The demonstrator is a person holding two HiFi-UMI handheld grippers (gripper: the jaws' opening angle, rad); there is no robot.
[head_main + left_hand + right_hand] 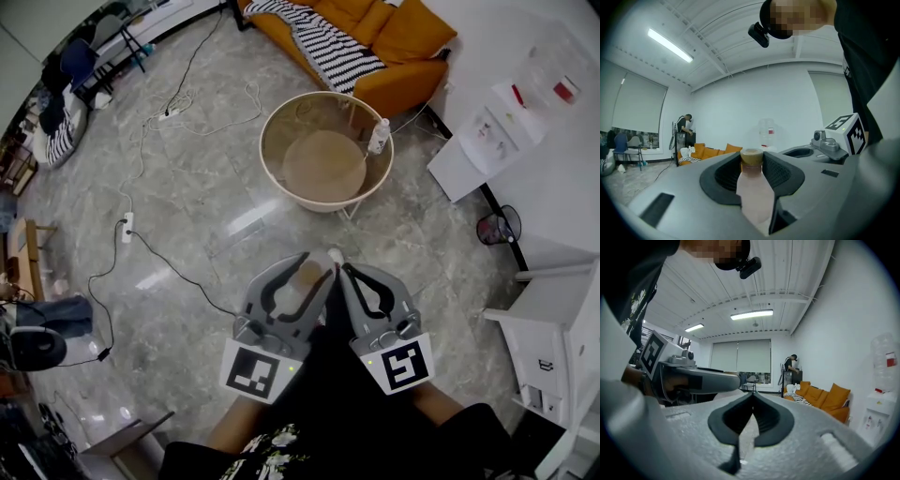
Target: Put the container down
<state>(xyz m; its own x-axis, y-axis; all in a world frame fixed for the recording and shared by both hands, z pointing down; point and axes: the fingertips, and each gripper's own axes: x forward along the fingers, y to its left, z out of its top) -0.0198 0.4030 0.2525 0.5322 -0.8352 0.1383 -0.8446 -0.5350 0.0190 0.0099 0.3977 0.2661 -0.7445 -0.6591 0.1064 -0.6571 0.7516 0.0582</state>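
Observation:
The container is a pale pink bottle (pixel 751 192) with a tan cap, standing upright between the dark pads of my left gripper (pixel 751 159), which is shut on it. In the head view the bottle (pixel 308 275) shows between the left gripper's (pixel 302 274) jaws, high above the floor. Just to its right, my right gripper (pixel 343 270) is held beside it. In the right gripper view the right gripper (pixel 752 398) has its pad tips touching and nothing between them.
A round glass-topped table (pixel 273 120) with a cream rim stands ahead, with a small white bottle (pixel 379 136) at its right edge. Behind it is an orange sofa (pixel 394 42). White cabinets (pixel 553 328) stand at the right. Cables and a power strip (pixel 127 227) lie on the floor at the left.

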